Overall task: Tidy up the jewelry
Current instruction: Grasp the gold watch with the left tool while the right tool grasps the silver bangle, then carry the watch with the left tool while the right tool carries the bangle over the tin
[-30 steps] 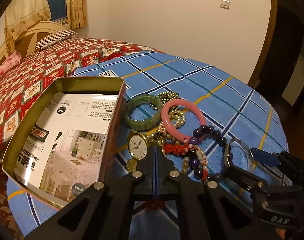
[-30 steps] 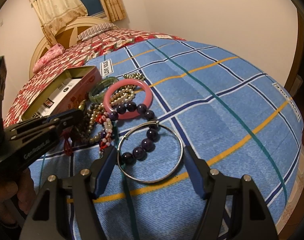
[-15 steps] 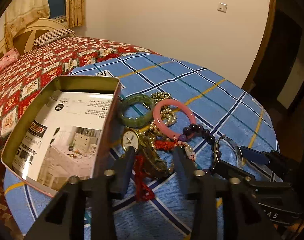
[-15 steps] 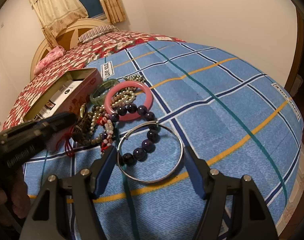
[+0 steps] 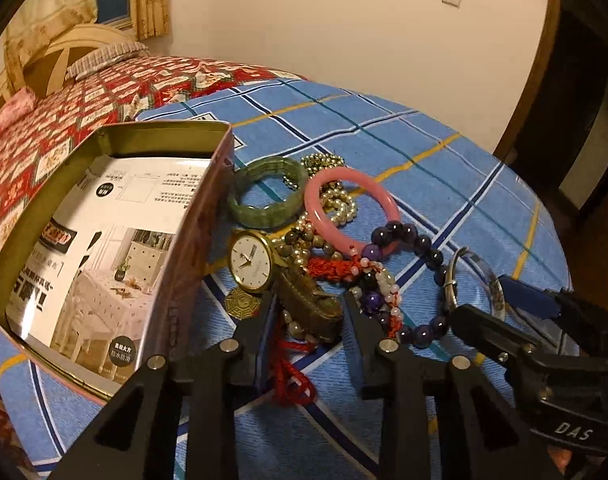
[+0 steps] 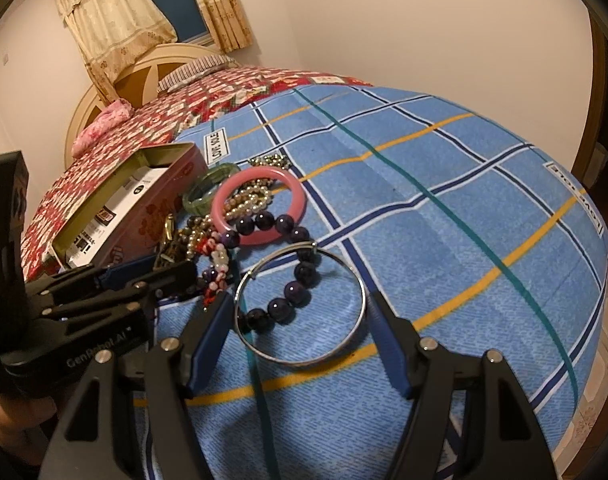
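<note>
You read "DAS" on right gripper [image 5: 516, 308] body, left-wrist view. You read "GenRobot.AI" on left gripper [image 6: 152, 272] body, right-wrist view. Blue checked cloth [image 6: 444, 184] carries sewn labels: "LOVE" legible, second word unclear. Printed sheet [image 5: 116, 236] inside tin [image 5: 208, 216] shows Chinese print, too small for you to read.

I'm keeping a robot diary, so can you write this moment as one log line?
left gripper: closing around gold wristwatch's strap | right gripper: open around thin silver bangle | open metal tin: no jewelry inside
</note>
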